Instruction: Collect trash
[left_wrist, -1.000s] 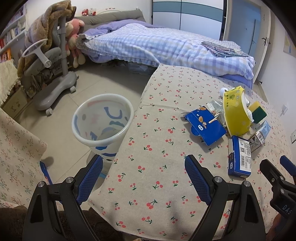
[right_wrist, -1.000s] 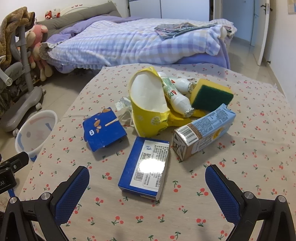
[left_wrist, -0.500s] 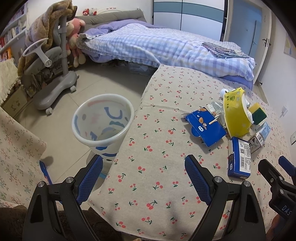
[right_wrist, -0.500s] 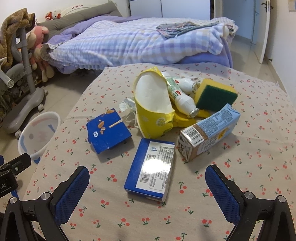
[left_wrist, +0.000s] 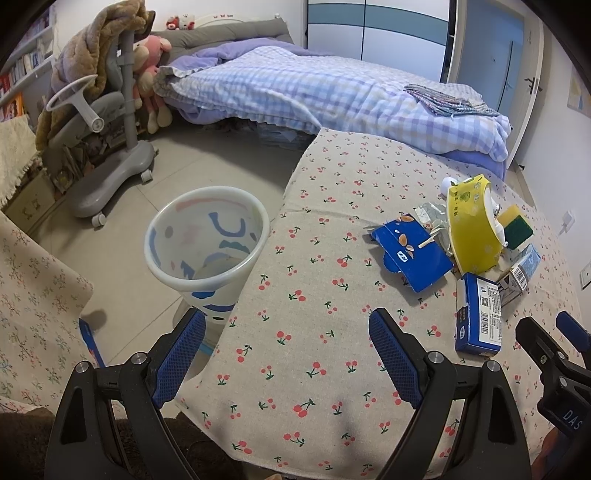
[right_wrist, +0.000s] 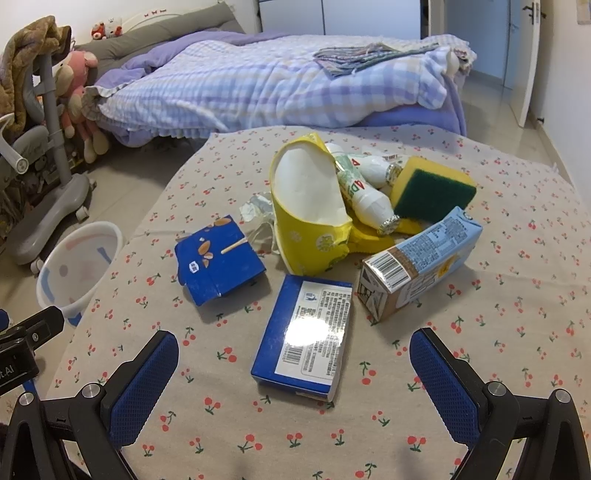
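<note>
Right gripper (right_wrist: 293, 373): jaws spread wide, empty, hovering above near end of blue box (right_wrist: 304, 334) on cherry-print tablecloth (right_wrist: 517, 332). Left gripper (left_wrist: 286, 354): spread wide, empty, over table's near-left edge. Wastebasket (left_wrist: 207, 240) on floor, left.

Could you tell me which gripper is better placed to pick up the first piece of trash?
Right. The right gripper is open, facing the blue box; the left gripper faces bare tablecloth.
</note>
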